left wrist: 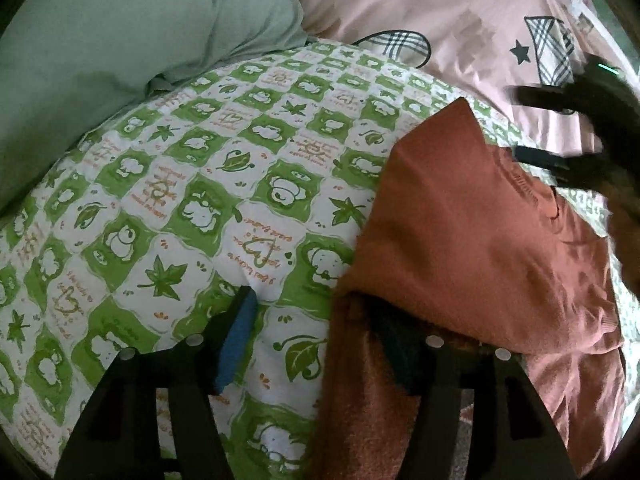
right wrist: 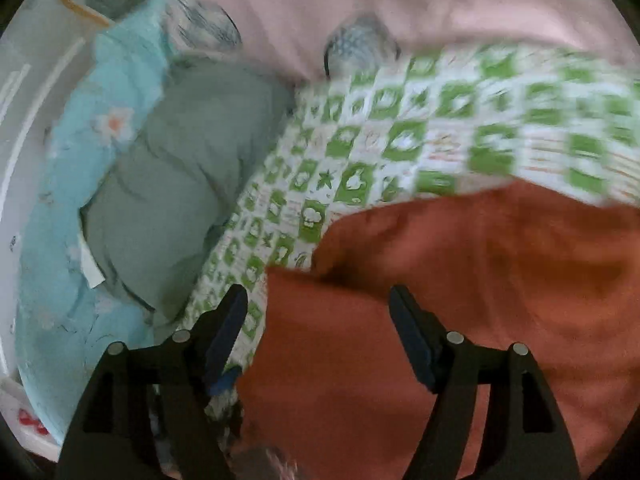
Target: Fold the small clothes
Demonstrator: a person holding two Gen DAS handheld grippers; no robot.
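Observation:
A rust-orange knit garment (left wrist: 472, 248) lies on a green-and-white patterned quilt (left wrist: 200, 184), with a flap folded over. My left gripper (left wrist: 316, 324) is open at the garment's left edge; its right finger is partly draped by the cloth, its left finger over bare quilt. In the right wrist view the garment (right wrist: 460, 300) fills the lower right. My right gripper (right wrist: 320, 320) is open above it, holding nothing. The right gripper also shows in the left wrist view (left wrist: 540, 132), blurred, at the garment's far right edge.
A sage-green pillow (left wrist: 120, 48) lies at the back left. A pink duvet (left wrist: 420, 4) with plaid prints lies behind the quilt. In the right wrist view a light-blue flowered cloth (right wrist: 80, 184) lies beside the pillow (right wrist: 172, 184), along a white wall.

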